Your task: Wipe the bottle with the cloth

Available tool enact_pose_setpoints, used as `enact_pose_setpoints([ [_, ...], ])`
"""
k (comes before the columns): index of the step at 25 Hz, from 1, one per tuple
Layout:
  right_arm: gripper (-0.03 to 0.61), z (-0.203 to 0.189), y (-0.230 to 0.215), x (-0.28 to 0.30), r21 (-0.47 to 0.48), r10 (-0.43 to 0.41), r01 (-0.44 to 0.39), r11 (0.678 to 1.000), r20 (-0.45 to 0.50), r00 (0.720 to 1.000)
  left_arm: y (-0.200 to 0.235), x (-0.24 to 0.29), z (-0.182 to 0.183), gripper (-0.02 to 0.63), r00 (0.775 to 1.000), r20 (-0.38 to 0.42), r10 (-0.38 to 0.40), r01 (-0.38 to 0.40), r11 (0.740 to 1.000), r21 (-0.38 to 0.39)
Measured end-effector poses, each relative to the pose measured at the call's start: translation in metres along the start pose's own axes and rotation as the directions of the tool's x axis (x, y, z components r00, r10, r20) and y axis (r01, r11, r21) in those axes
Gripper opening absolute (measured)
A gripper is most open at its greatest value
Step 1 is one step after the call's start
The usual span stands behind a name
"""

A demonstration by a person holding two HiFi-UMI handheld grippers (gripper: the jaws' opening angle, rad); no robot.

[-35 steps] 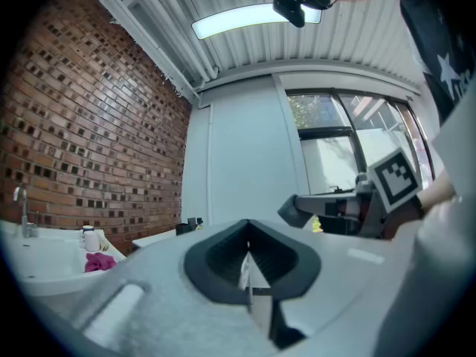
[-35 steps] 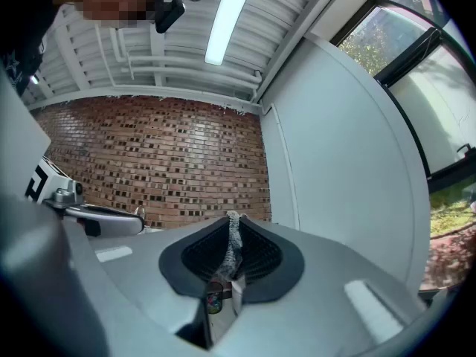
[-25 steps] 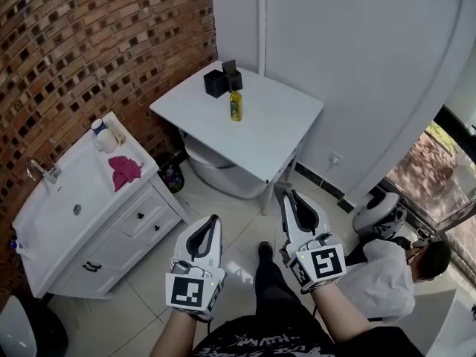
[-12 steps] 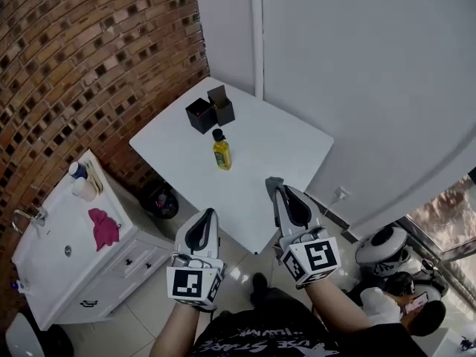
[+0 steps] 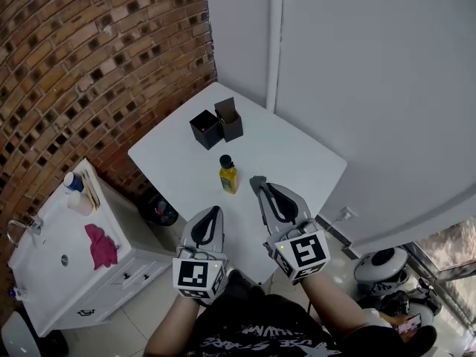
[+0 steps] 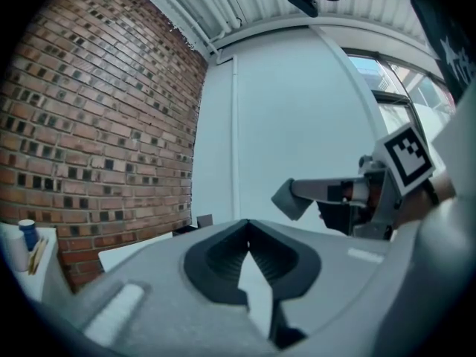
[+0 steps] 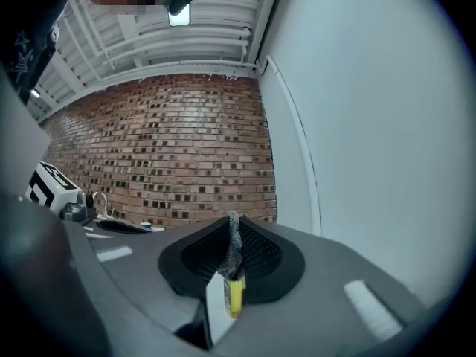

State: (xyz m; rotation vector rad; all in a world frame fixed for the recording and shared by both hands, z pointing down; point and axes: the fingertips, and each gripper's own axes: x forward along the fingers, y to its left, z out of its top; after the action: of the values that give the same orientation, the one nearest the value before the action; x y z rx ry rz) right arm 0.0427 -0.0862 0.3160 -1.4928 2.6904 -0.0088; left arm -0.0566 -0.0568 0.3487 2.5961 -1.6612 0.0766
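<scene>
Just ahead, yellow bottle (image 5: 228, 175), near right gripper (image 5: 262, 191) pinching grey cloth (image 5: 256, 181), left gripper (image 5: 211, 211) closed, empty.

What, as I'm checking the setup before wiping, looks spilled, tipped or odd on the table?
Nothing stands out. The yellow bottle stands upright on the white table; the two black boxes sit upright behind it; no spill shows. The right gripper pinches a grey cloth.
</scene>
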Motion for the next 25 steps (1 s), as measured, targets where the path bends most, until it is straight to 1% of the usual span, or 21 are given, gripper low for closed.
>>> enact_pose_setpoints([
  [4, 0.041, 0.000, -0.007, 0.034, -0.020, -0.019, 0.019, 1.000, -0.022, 1.000, 0.019, 0.026, -0.009, 0.005, 0.999, -0.005, -0.044, 0.044, 0.999, -0.006],
  [7, 0.041, 0.003, -0.004, 0.059, -0.038, -0.011, 0.009, 0.999, -0.046, 0.999, 0.031, 0.042, -0.014, 0.005, 0.998, -0.017, -0.065, 0.065, 0.998, -0.014],
  [10, 0.042, -0.006, 0.001, 0.084, -0.057, 0.023, -0.027, 0.998, -0.075, 0.997, 0.042, 0.059, -0.016, 0.005, 0.998, -0.024, -0.066, 0.066, 0.998, -0.016],
  [14, 0.042, -0.019, 0.007, 0.110, -0.110, 0.075, -0.091, 0.990, -0.142, 0.987, 0.046, 0.076, -0.020, 0.005, 0.995, -0.055, -0.083, 0.082, 0.996, -0.016],
  [17, 0.041, -0.034, 0.009, 0.122, -0.117, 0.110, -0.136, 0.984, -0.205, 0.972, 0.052, 0.081, -0.023, 0.005, 0.995, -0.067, -0.068, 0.067, 0.998, -0.015],
  [20, 0.043, -0.049, 0.005, 0.127, -0.126, 0.117, -0.155, 0.980, -0.265, 0.957, 0.057, 0.082, -0.026, 0.005, 0.996, -0.077, -0.046, 0.044, 0.999, -0.028],
  [22, 0.041, -0.055, 0.005, 0.128, -0.128, 0.122, -0.163, 0.978, -0.279, 0.952, 0.061, 0.082, -0.031, 0.005, 0.995, -0.089, -0.035, 0.033, 0.999, -0.028],
  [25, 0.041, -0.055, 0.008, 0.129, -0.119, 0.144, -0.183, 0.976, -0.277, 0.950, 0.066, 0.083, -0.040, 0.005, 0.994, -0.111, -0.020, 0.016, 0.999, -0.036],
])
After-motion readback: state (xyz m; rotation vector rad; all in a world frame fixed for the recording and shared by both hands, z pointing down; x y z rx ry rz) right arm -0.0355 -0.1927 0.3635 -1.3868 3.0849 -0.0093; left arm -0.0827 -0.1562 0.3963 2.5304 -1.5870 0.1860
